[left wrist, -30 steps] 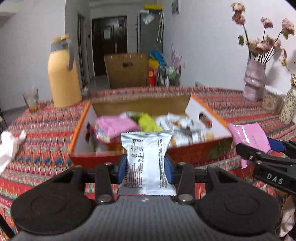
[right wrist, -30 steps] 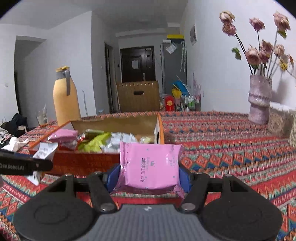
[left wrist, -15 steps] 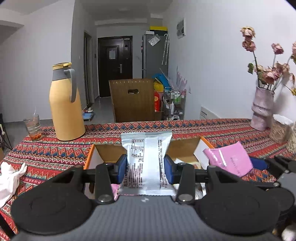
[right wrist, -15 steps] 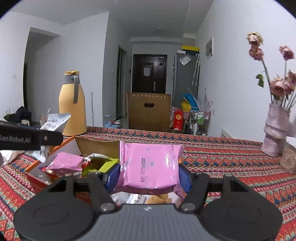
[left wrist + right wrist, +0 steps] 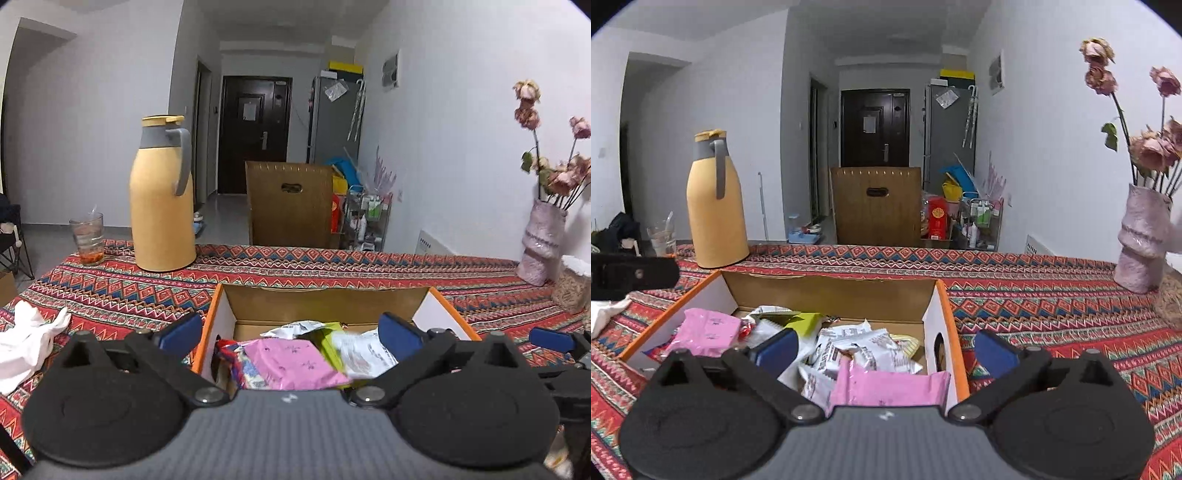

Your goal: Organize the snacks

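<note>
- The left tool (image 5: 291, 334) is seen spread to its full width with nothing between its blue pads; its jaws have just been opening, and the white packet once held is no longer gripped.
- The right tool (image 5: 882, 349) is likewise spread wide and empty, its jaws having just been opening; a flat pink foil snack packet (image 5: 890, 386) lies directly under it, at the lower centre of the right wrist view, against the near right corner inside the box.
- The open cardboard box with orange rim and white inner walls (image 5: 448, 314) is shown in the lower middle of both views, resting on the counter covered by a red patterned woven cloth (image 5: 332, 264).
- Inside the box, another pink packet (image 5: 291, 363), a yellow-green packet (image 5: 327, 332) and white printed packets (image 5: 857, 349) are heaped loosely.
- The box contents lie straight ahead of and below both tools; the nearer pink packet's long axis runs left to right across the frame, and the right tool is judged nearer to it.
- No loose snack outside the box can be made out, so the next pick would call for a withdrawal from over the box.
- The print on the white packets is too blurred to be read; no brand can be told.
</note>
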### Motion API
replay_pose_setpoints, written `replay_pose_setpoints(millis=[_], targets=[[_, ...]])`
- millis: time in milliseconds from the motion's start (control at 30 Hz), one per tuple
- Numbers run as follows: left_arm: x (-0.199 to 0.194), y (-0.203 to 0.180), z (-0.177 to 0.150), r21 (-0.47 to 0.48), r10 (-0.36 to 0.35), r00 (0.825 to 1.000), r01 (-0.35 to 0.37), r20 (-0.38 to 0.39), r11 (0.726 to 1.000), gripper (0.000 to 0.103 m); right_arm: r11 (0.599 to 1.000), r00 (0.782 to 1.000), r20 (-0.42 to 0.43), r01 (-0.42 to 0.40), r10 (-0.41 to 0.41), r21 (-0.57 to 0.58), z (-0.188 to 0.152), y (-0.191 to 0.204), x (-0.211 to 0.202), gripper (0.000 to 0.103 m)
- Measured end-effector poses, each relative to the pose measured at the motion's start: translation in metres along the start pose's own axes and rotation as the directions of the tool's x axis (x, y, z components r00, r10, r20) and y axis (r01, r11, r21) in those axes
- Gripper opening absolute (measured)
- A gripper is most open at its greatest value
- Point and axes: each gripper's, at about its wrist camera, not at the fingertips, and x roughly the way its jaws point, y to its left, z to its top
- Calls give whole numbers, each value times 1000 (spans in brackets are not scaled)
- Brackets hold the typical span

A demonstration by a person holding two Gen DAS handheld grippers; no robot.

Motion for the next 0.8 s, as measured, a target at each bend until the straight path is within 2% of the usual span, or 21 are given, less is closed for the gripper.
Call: replay_pose_setpoints(millis=[167,400,500,800], targets=[[-36,13,-20,-15,-24,999,25,36,1000,103,1000,1000,13,-19,19,-1,-14,-3,-38,103],[-70,21,-56,5,-49,999,49,10,999,103,999,999,-16,-40,40,2,-48,1,-82,103],[-81,20,-69,20,-32,999,32,2,999,103,999,998,-42,-42,42,19,-61,2,-90,103],[-94,18,-96,18,-55,997,56,-58,998,103,998,992,-112,-47,52,47,-92,5,-103,103]])
